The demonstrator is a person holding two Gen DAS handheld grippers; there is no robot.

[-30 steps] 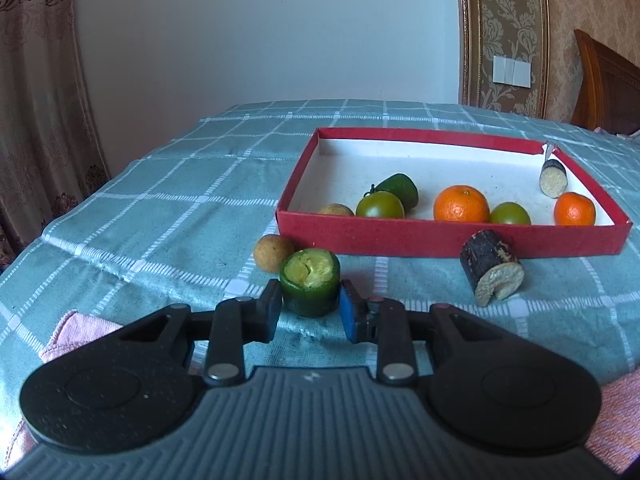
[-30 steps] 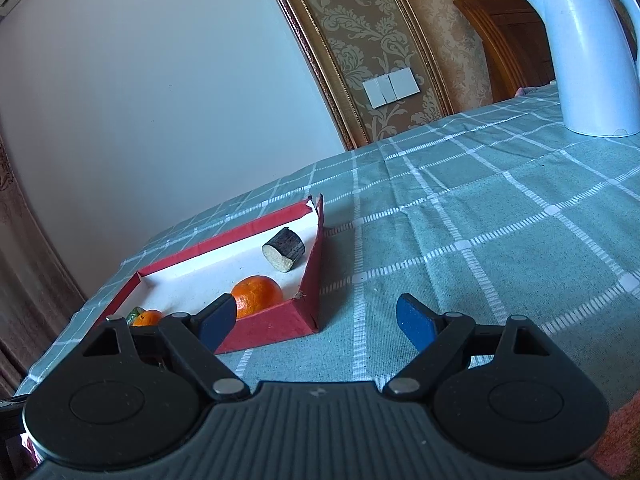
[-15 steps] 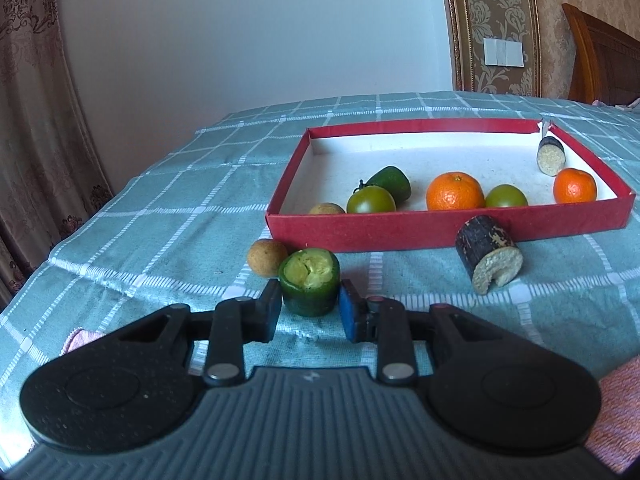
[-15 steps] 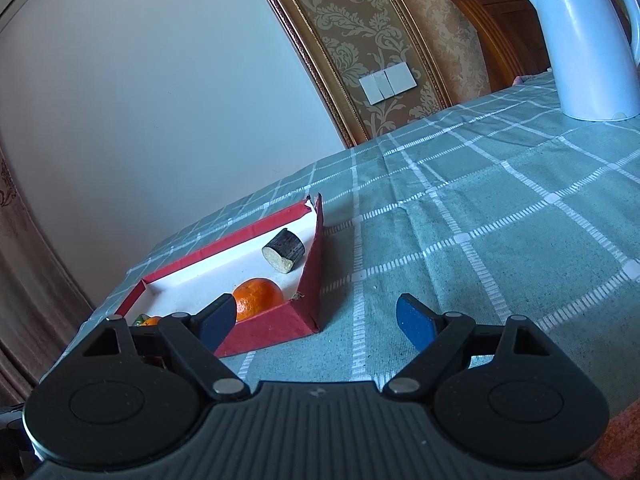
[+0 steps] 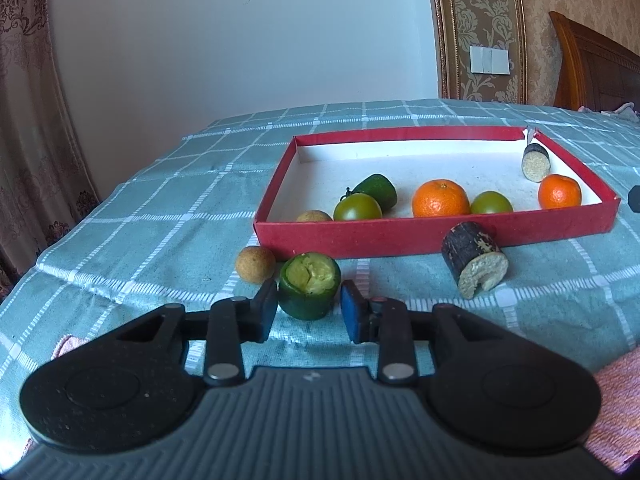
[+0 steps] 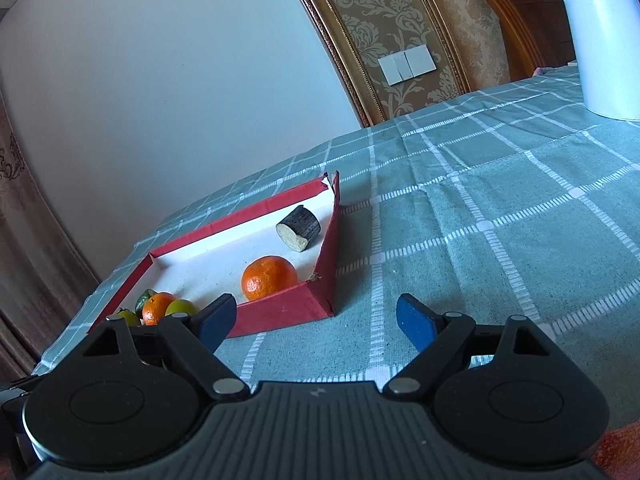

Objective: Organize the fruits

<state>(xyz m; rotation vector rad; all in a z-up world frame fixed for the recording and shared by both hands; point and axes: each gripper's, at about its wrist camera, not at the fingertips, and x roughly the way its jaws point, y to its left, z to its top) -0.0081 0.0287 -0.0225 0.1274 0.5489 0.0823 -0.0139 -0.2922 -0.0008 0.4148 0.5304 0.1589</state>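
Observation:
A cut green fruit piece [image 5: 310,280] stands on the checked cloth, cut face up, between the tips of my left gripper [image 5: 309,296]. The jaws are opening and the pads sit just off its sides. A round brown fruit [image 5: 255,263] lies to its left, and a dark cane piece [image 5: 474,258] lies to its right. Behind them is the red box [image 5: 400,236], holding two oranges [image 5: 440,199], green tomatoes [image 5: 357,207] and another cane piece [image 5: 536,162]. My right gripper [image 6: 316,316] stands open over bare cloth beside the box's near corner [image 6: 320,304], with nothing between its jaws.
A white kettle [image 6: 600,36] stands at the far right of the table. A pink cloth [image 5: 616,408] lies at the near edge under my left gripper. A curtain hangs past the table's left edge, and a wooden headboard is behind on the right.
The left jaws have parted slightly around the green piece, which has stayed on the cloth. The right gripper has kept still with its jaws wide.

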